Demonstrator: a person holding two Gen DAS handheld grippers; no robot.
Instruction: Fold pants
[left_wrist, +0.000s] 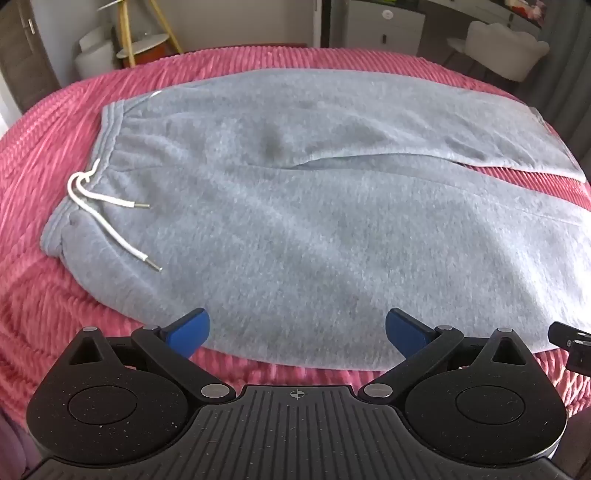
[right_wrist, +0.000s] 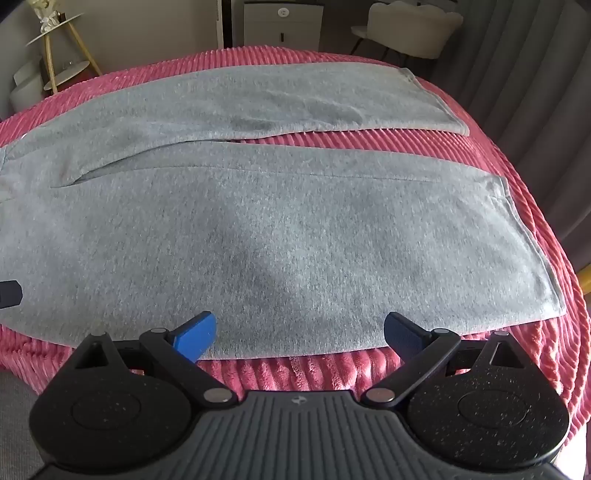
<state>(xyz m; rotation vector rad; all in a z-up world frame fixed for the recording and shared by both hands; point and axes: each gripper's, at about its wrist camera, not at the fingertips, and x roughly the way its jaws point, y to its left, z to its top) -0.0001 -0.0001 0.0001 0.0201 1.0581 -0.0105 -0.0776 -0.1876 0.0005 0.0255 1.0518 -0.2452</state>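
**Grey pants laid flat on a pink bed, both hand-held grippers apart at the near edge**

We see a pair of grey pants (left_wrist: 295, 206) spread flat on a bed covered with a ribbed pink blanket (left_wrist: 44, 177). We take the pants as our landmark. Their waistband (left_wrist: 107, 147) lies at the left end, with a white drawstring (left_wrist: 107, 218) trailing from it onto the grey fabric; the two legs run rightward, the far leg parted from the near one by a narrow strip of blanket. In the left wrist view the near leg runs out of the picture at the right, so its hem is cut off there; the right wrist view shows both hems (right_wrist: 532, 258) but cuts off the waistband at the left.

The left hand-held gripper (left_wrist: 297, 332) hangs over the near edge of the pants toward the waistband end, its blue fingers (left_wrist: 190, 330) spread wide apart with only fabric seen between them, nothing pinched. The right hand-held gripper (right_wrist: 300, 332) hangs over the same near edge further toward the hems, its fingers (right_wrist: 197, 334) likewise wide apart. We cannot tell whether either pair of fingertips touches the cloth.

Beyond the far side of the pants, a white chair (right_wrist: 413, 26), a white cabinet (right_wrist: 282, 22) and a wooden-legged shelf stand (left_wrist: 147, 33) appear small and distorted; their details are hard to make out.
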